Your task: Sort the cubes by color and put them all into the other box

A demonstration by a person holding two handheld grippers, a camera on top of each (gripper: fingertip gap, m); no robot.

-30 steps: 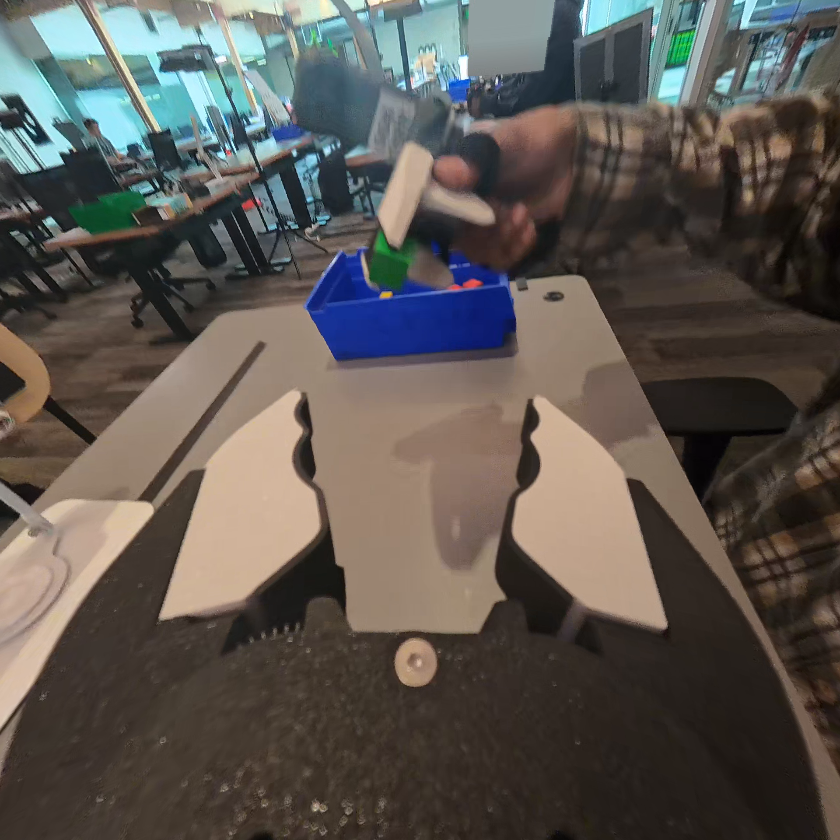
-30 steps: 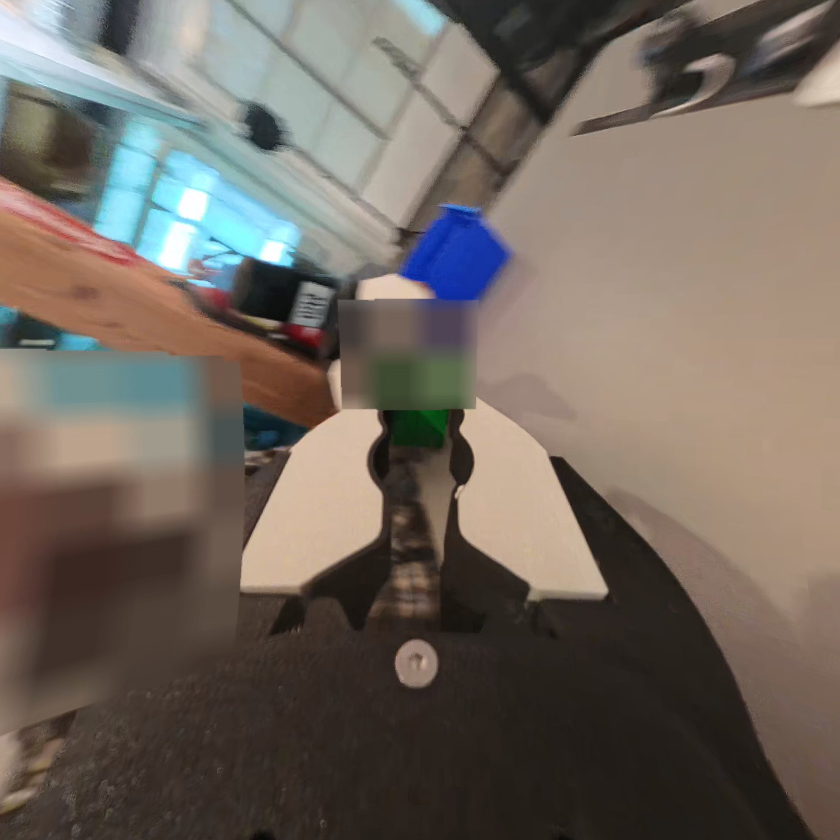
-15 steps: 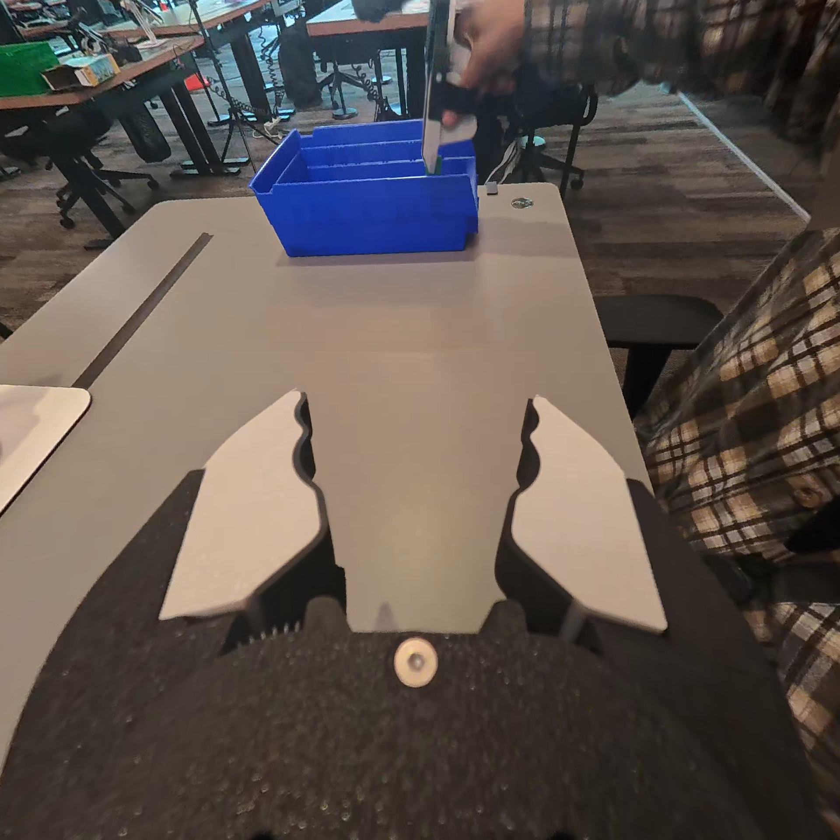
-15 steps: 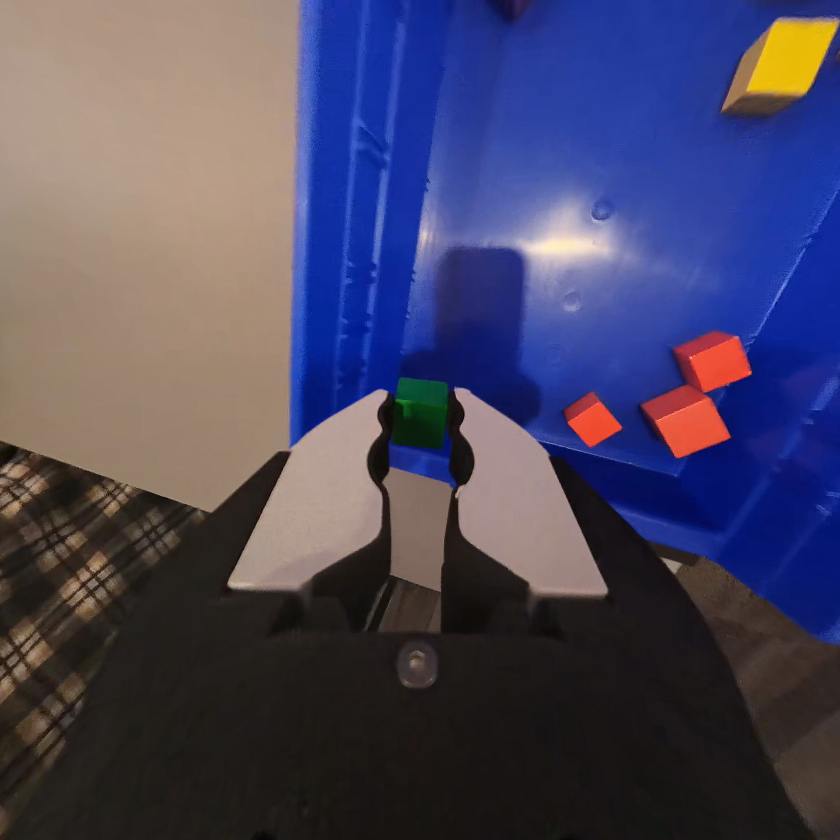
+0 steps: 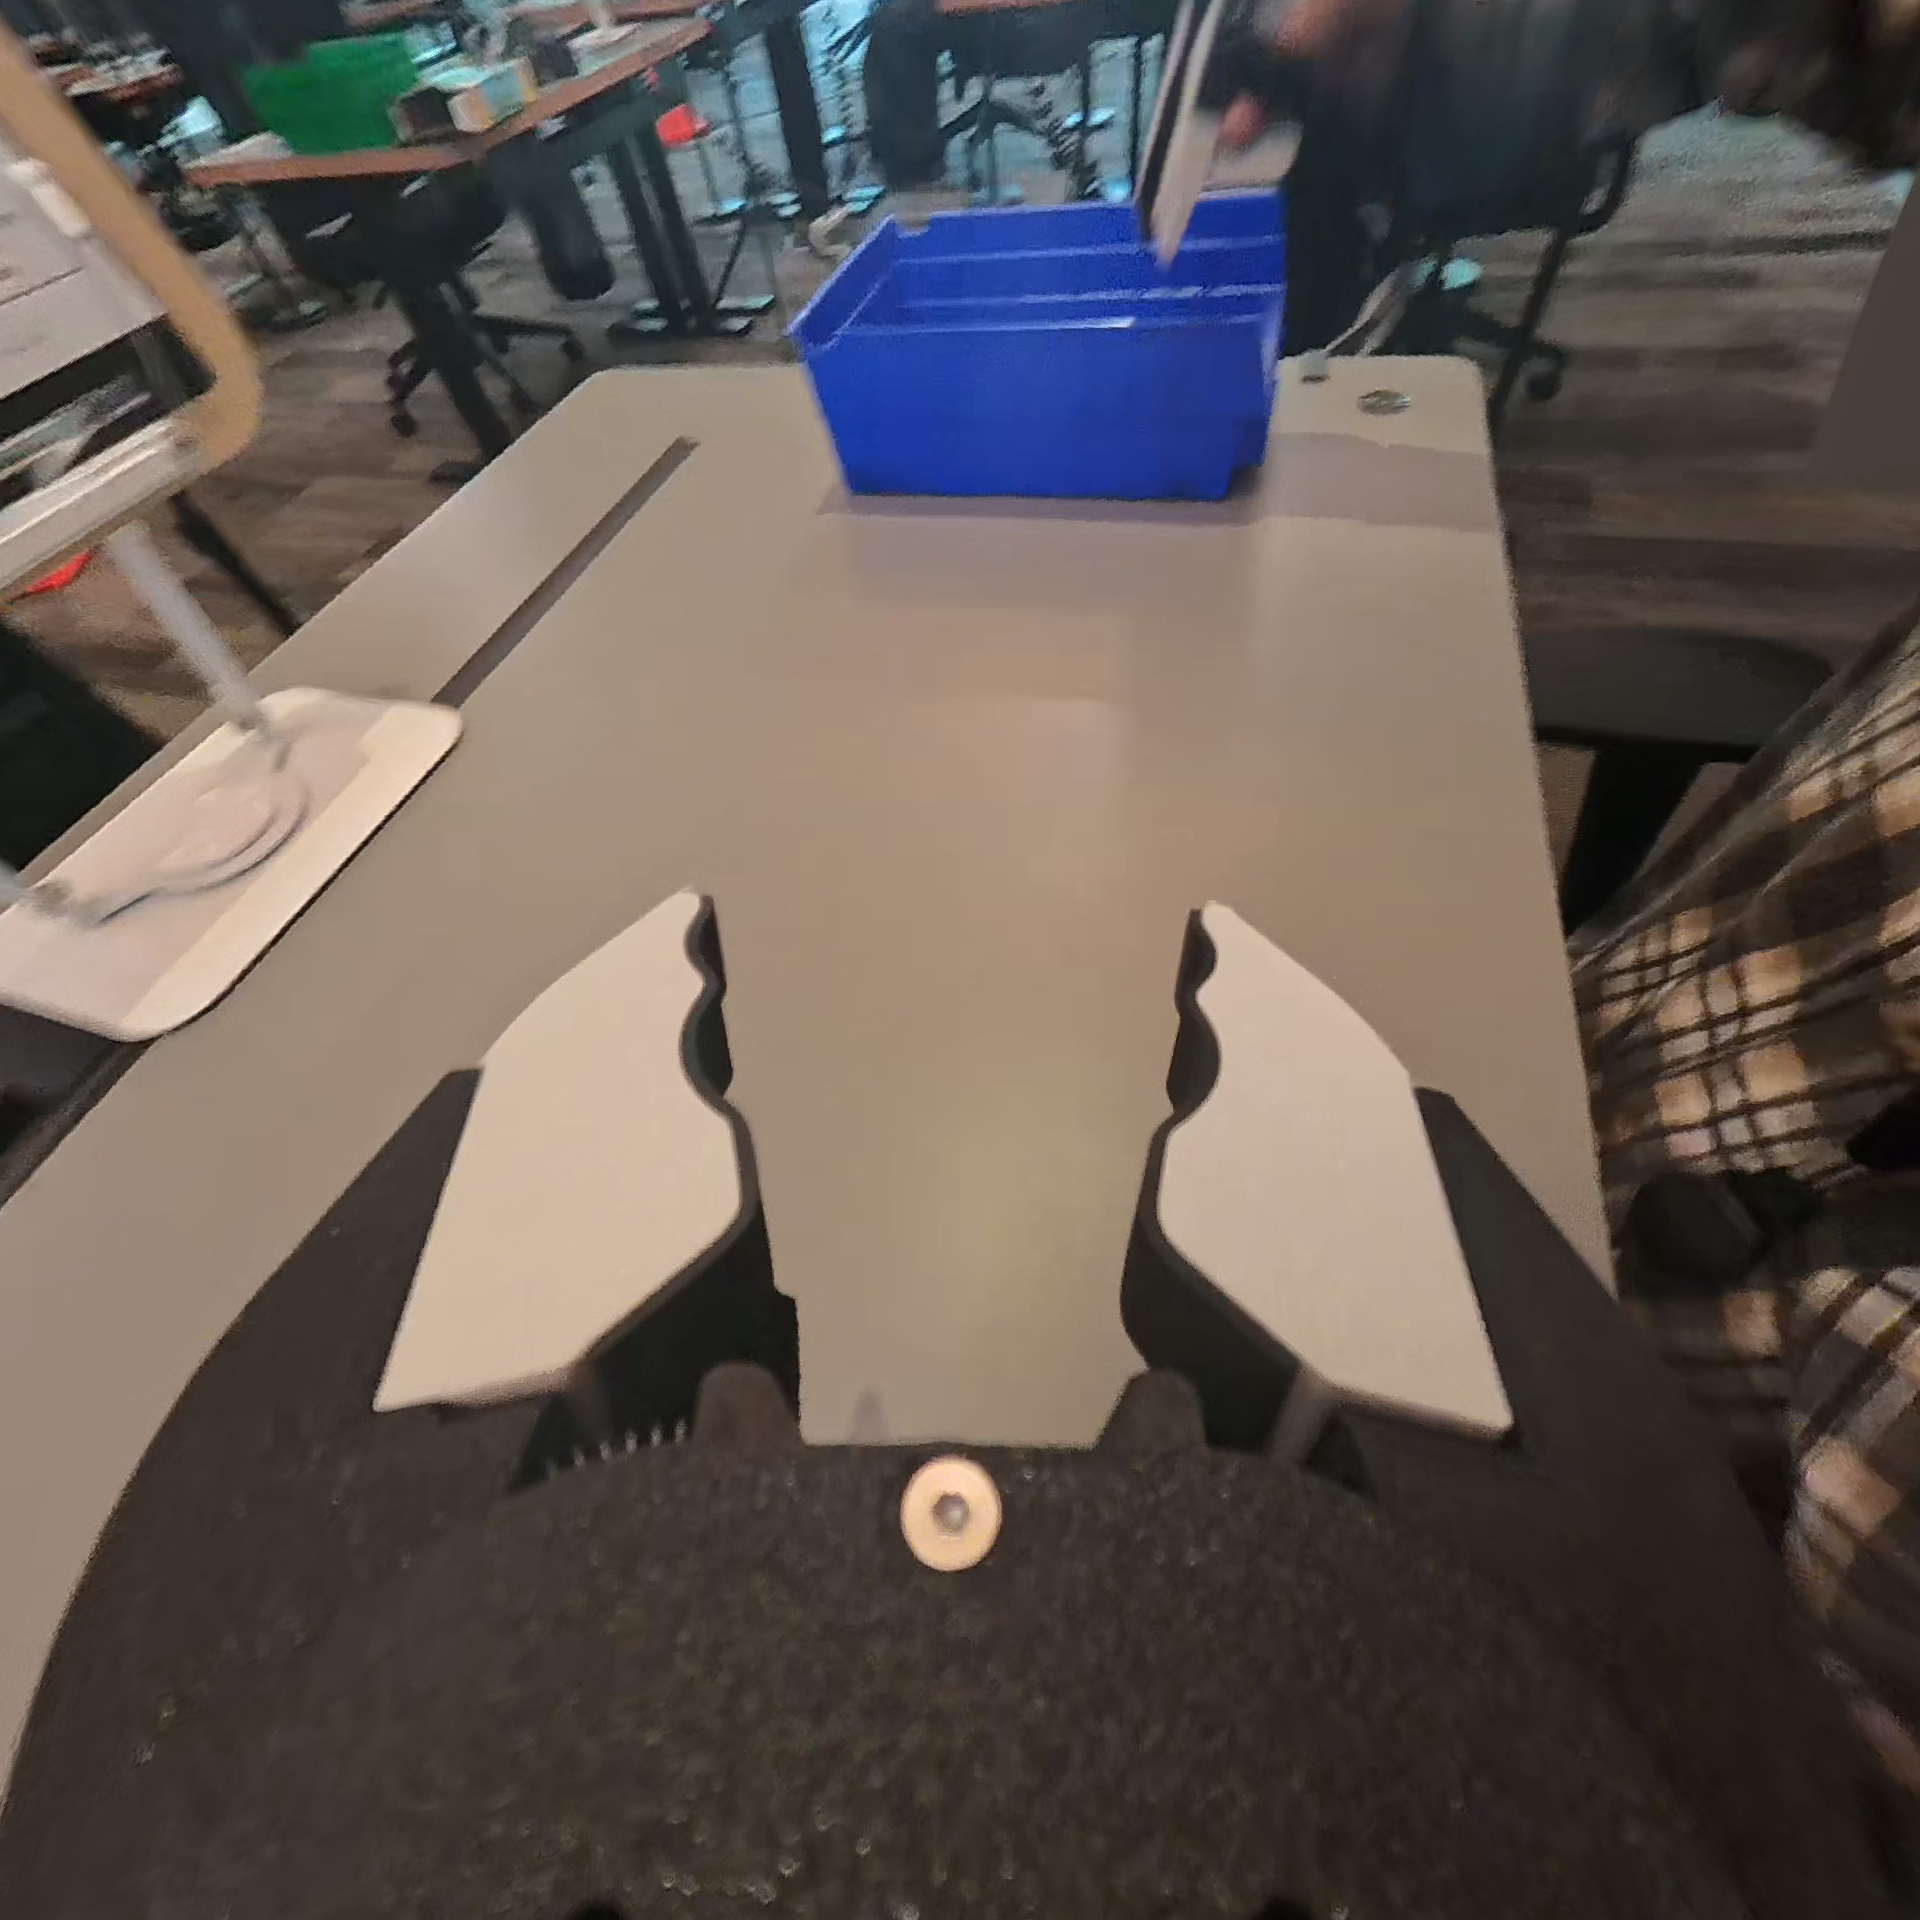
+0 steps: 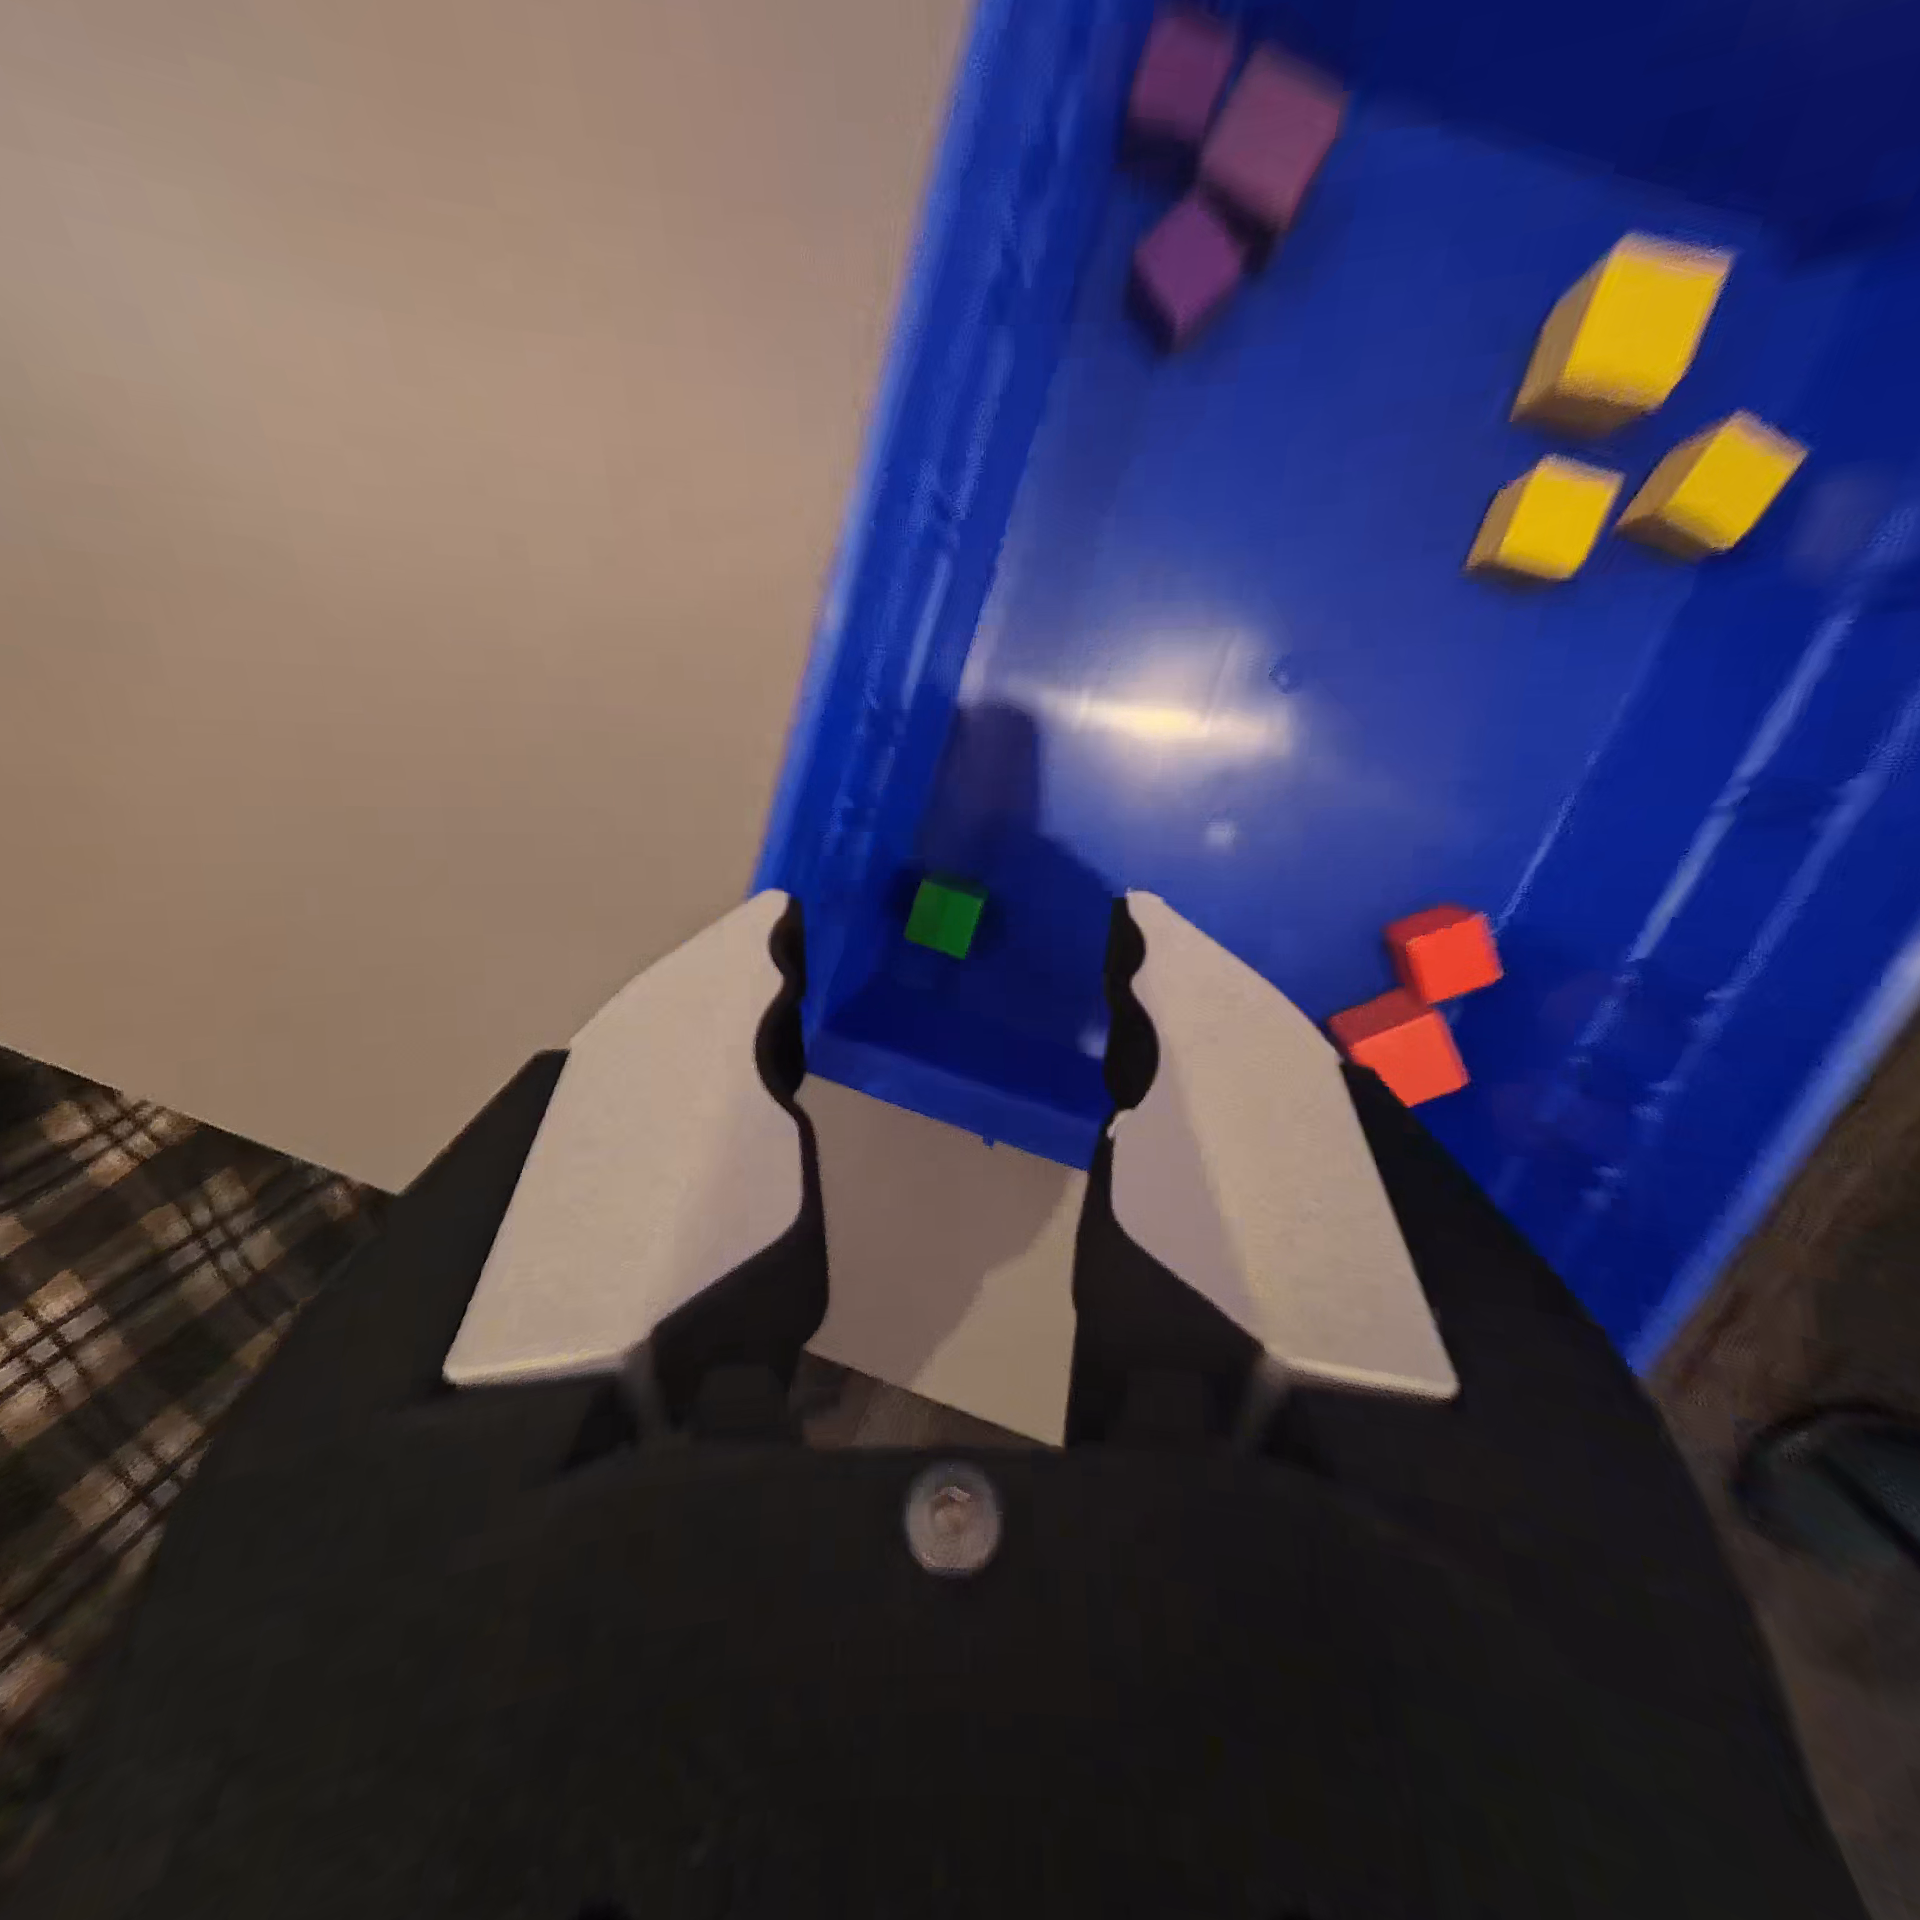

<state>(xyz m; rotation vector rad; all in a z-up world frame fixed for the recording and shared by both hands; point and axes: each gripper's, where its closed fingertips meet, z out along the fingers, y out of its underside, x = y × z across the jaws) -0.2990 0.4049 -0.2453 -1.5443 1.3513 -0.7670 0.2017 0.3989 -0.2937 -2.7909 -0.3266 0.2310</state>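
In the right wrist view my right gripper (image 6: 951, 914) is open above the near corner of the blue box (image 6: 883, 582). A small green cube (image 6: 943, 916) lies free on the box floor below the fingertips, touching neither pad. Three purple cubes (image 6: 1236, 156), three yellow cubes (image 6: 1621, 343) and red cubes (image 6: 1439, 951) lie in separate groups in the box. In the left wrist view my left gripper (image 5: 951, 914) is open and empty over the grey table (image 5: 935, 675). The blue box (image 5: 1039, 416) stands at the table's far end with the right gripper (image 5: 1179, 156) above it.
A white base plate with a clear stand (image 5: 208, 831) sits at the table's left edge. A person's plaid sleeve (image 5: 1766, 987) is at the right. Desks and chairs (image 5: 623, 156) stand beyond the table.
My right gripper opened and let go of the green cube, which dropped to the box floor; the gripper has drawn back upward. My left gripper stayed open and shifted a little.
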